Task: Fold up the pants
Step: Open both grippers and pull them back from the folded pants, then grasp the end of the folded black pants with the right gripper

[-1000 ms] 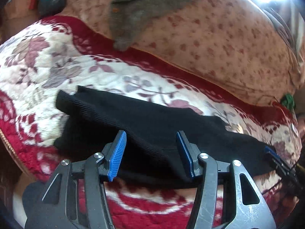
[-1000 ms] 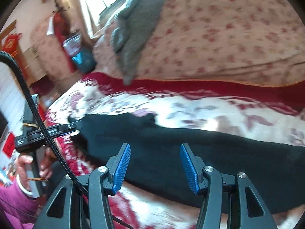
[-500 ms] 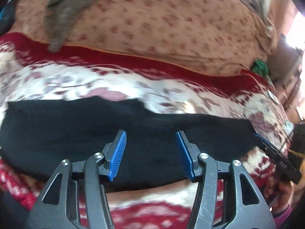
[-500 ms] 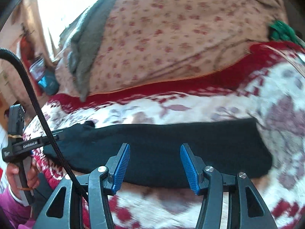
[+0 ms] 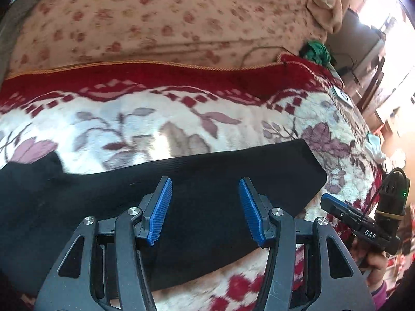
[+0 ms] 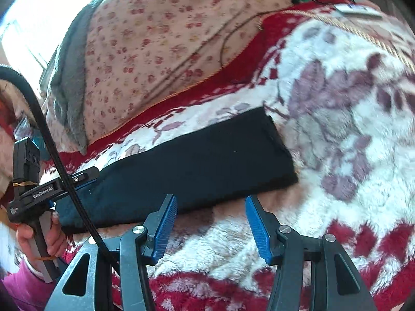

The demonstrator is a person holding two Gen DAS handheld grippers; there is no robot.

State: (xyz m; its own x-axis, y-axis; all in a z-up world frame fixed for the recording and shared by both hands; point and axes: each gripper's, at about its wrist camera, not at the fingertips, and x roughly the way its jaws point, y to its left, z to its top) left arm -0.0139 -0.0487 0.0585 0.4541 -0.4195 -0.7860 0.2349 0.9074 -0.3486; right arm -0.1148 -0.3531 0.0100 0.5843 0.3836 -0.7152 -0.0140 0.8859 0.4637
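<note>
The black pants (image 5: pixel 181 181) lie flat as a long strip across a red-and-white floral blanket (image 5: pixel 129 119). My left gripper (image 5: pixel 205 194) is open and empty, with its blue fingers over the pants' middle. In the right wrist view the pants (image 6: pixel 194 160) run from the left to a straight hem end right of centre. My right gripper (image 6: pixel 211 215) is open and empty, just in front of the pants' near edge. The right gripper also shows in the left wrist view (image 5: pixel 345 212), beyond the hem end. The left gripper shows at the left of the right wrist view (image 6: pixel 75 181).
A beige floral quilt (image 5: pixel 168 20) is heaped behind the blanket. A grey cloth (image 6: pixel 70 83) hangs over its left side. A green bundle (image 5: pixel 316 51) sits at the blanket's far right corner. A black cable (image 6: pixel 52 142) crosses the left of the right wrist view.
Both grippers have swept to the right along the pants, so the hem end has come into view. Both stayed open.
</note>
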